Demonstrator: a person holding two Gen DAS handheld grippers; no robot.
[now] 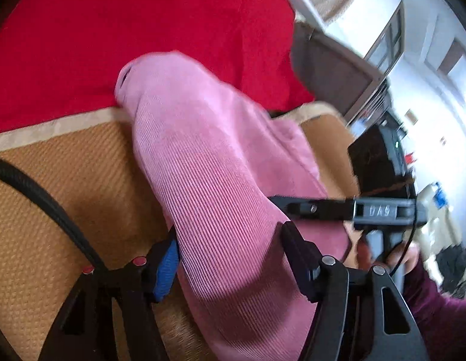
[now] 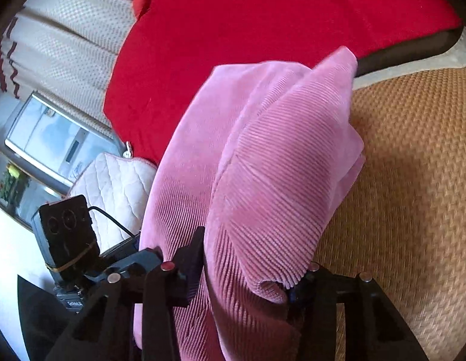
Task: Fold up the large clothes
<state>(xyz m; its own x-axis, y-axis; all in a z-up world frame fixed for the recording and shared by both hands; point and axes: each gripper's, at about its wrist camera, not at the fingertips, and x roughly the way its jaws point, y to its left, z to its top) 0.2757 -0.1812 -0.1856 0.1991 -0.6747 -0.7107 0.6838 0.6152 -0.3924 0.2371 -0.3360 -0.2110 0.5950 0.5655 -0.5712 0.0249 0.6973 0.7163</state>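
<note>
A pink corduroy garment (image 1: 208, 162) hangs bunched and lifted above a woven tan mat (image 1: 67, 180). My left gripper (image 1: 229, 258) is shut on a thick fold of it, which fills the gap between the fingers. My right gripper (image 2: 248, 276) is shut on another fold of the same pink garment (image 2: 263, 165); its far end droops toward the red blanket (image 2: 263, 15). The right gripper also shows in the left wrist view (image 1: 293, 204), close by on the right, with the hand that holds it.
A red blanket (image 1: 127, 30) covers the surface beyond the mat's beige border (image 1: 52, 128). A white quilted cushion (image 2: 112, 186) and a glass-topped table (image 2: 52, 138) lie to the left. A room with furniture opens to the right (image 1: 413, 105).
</note>
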